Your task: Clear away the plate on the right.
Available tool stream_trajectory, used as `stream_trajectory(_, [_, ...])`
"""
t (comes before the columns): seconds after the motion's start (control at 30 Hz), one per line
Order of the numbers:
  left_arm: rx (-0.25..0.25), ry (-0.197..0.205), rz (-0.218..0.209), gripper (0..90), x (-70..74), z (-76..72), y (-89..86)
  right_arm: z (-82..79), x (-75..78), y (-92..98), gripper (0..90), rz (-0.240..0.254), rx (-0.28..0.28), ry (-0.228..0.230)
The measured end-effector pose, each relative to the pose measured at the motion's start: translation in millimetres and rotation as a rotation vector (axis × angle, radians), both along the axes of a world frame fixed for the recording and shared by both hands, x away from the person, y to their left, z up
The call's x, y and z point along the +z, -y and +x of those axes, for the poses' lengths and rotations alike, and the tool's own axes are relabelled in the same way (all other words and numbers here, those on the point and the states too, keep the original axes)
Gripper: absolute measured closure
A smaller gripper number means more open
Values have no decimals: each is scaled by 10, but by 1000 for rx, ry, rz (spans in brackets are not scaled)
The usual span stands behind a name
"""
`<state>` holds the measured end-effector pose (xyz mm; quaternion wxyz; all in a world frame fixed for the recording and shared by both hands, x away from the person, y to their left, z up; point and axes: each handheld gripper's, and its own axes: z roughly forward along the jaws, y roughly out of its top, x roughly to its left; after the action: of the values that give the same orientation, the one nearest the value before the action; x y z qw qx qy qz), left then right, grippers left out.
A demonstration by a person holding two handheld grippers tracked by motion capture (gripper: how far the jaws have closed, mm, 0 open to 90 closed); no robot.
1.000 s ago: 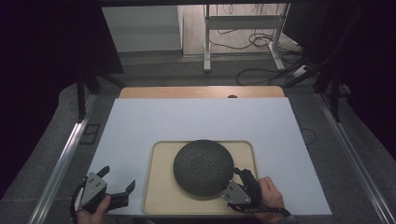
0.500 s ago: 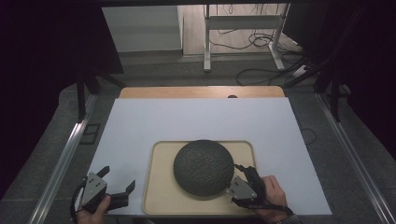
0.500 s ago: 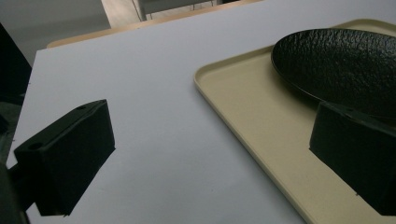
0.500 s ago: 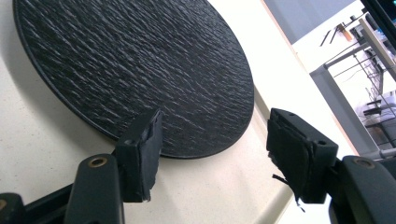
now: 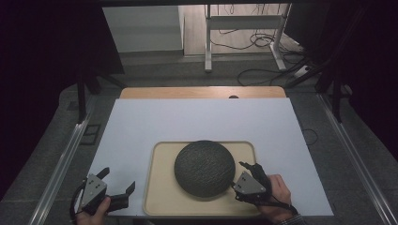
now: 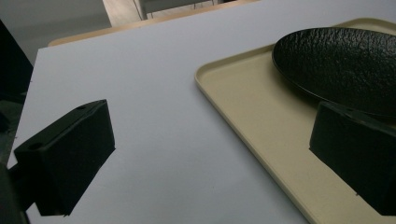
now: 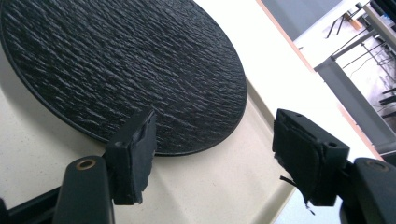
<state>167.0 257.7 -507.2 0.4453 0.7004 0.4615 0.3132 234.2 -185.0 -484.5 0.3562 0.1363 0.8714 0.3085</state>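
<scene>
A round black plate (image 5: 204, 168) with a rough ripple texture lies on a beige tray (image 5: 159, 197) at the table's near middle. My right gripper (image 5: 239, 175) stands open at the plate's near right rim. In the right gripper view, one jaw overlaps the plate (image 7: 116, 60) at its edge and the other hangs over the tray (image 7: 210, 186) rim; the right gripper (image 7: 219, 156) holds nothing. My left gripper (image 5: 117, 180) is open over the white table left of the tray. Its view shows the tray (image 6: 243, 93) and plate (image 6: 336, 60) ahead of the left gripper (image 6: 210, 158).
A white sheet (image 5: 197, 122) covers the table, with a strip of bare wood (image 5: 202, 92) at its far edge. Beyond it are grey floor, loose cables (image 5: 263, 75) and a metal desk frame (image 5: 244, 28). Metal rails (image 5: 61, 164) flank the table.
The right gripper has shifted slightly at the plate's near right rim. The left gripper, plate and tray have not moved.
</scene>
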Motion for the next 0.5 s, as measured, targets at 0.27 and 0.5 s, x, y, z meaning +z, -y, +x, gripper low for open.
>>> stream_trajectory(0.27, [0, -3, 1, 0, -3, -1, 3, 15, 21, 67, 252, 40, -19, -11])
stream_trajectory(0.5, [-1, -4, 2, 0, -3, 2, 6, 26, 29, 144, 229, 77, -42, -39])
